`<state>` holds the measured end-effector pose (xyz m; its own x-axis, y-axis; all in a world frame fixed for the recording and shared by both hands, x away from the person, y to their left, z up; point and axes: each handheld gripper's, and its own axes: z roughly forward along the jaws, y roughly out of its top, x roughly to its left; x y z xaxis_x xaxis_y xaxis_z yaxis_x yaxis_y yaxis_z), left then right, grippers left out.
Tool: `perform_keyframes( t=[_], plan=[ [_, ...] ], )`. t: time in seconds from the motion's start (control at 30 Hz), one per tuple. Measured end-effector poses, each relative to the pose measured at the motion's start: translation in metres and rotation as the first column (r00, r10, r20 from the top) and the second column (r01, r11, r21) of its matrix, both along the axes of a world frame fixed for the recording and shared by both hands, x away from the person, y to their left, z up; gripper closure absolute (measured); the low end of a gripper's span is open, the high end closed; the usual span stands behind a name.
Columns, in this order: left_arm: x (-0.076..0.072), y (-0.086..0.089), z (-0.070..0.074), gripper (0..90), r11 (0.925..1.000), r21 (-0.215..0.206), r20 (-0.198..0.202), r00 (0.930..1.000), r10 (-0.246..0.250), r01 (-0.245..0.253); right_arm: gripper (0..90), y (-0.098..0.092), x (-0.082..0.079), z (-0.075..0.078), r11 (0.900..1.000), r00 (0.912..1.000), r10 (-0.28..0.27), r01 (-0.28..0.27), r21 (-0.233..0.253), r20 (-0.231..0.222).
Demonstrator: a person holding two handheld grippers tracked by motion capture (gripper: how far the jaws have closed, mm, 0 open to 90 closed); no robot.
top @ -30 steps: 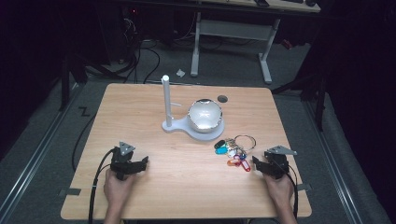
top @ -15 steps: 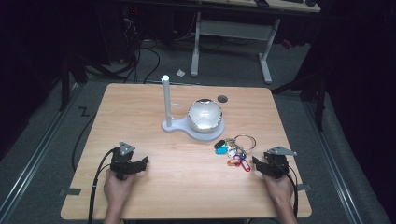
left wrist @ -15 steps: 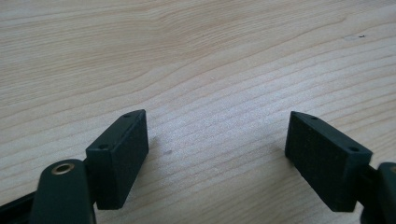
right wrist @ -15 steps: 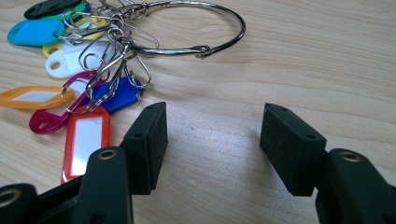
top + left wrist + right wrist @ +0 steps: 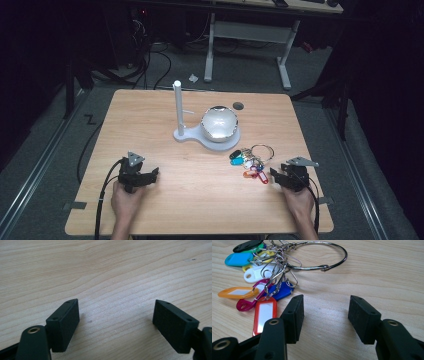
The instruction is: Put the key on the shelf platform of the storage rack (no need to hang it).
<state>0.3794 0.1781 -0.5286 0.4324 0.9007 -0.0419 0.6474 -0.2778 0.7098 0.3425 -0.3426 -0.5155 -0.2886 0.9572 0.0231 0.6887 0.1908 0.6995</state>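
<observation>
Between my right gripper's [image 5: 325, 312] jaws, which stand well apart with nothing held, I see bare wood, and just beyond their tips the bunch of key tags [image 5: 259, 280] on its wire ring [image 5: 322, 253]. The right gripper view lets me tell the tags apart: red, orange, magenta, blue, white, teal, black. The high view gives only a coloured cluster [image 5: 248, 162], lying on the bench [image 5: 200, 200] just left of the right gripper [image 5: 290, 176] and near the white stand [image 5: 186, 131] with its shiny dome [image 5: 219, 123]. The bunch runs lengthwise from the ring at the far end to the red tag nearest me. My left gripper [image 5: 116, 315] is wide open over bare bench, well apart from the tags. Nothing has moved since the earlier frames.
</observation>
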Motion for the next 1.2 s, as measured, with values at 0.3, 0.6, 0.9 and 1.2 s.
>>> perform_keyframes(
  t=[0.3, 0.6, 0.9, 1.2],
  plan=[
    [0.0, 0.0, 0.0, 21.9, 1.0, 0.0, 0.0, 1.0, 0.0, 0.0, 48.5, -0.001, -0.002, 0.009, 1.0, 0.9997, -0.001, 0.001, 0.018, 0.024],
    [0.0, 0.0, 0.0, 21.9, 1.0, -0.001, 0.001, 1.0, 0.001, -0.001, 48.9, -0.002, -0.003, 0.011, 1.0, 0.9997, -0.004, 0.003, 0.028, 0.026],
    [0.0, 0.0, 0.0, 21.9, 1.0, -0.001, 0.001, 1.0, 0.001, -0.001, 49.4, 0.002, 0.003, 0.02, 1.0, 0.9994, 0.003, -0.004, 0.027, 0.035],
    [0.0, 0.0, 0.0, 22.0, 1.0, -0.002, 0.001, 1.0, 0.002, -0.002, 49.8, 0.002, 0.013, 0.028, 0.999, 0.9993, 0.003, -0.005, 0.049, 0.037]
  ],
)
